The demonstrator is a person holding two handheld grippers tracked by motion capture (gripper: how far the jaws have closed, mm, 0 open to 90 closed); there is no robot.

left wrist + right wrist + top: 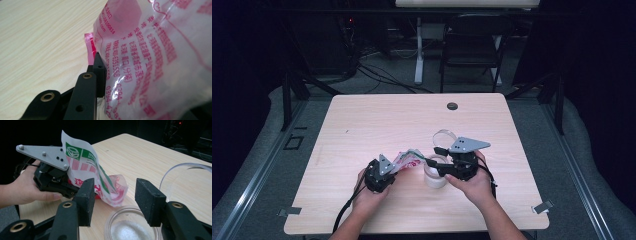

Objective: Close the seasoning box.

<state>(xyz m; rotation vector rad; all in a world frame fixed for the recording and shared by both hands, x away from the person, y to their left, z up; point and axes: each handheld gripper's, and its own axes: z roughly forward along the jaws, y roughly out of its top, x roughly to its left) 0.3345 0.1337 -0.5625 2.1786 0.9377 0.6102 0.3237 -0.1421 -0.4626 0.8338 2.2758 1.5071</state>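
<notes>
A pale wooden table (377, 120) stands in a dark room. Nearest the person, at about seven o'clock on the tabletop, the left gripper (388, 167) has its jaws closed on a printed plastic bag (408, 159), which tilts toward the centre; the bag (155, 57) fills the left gripper view beside one black jaw. Just past it, near five o'clock, a clear round container (131, 226) holding white grains sits between the right gripper (113, 200) and its spread, empty jaws. Farther off, a clear lid (445, 135) lies on the wood. At twelve o'clock, a chair (472, 47) stands behind the table.
</notes>
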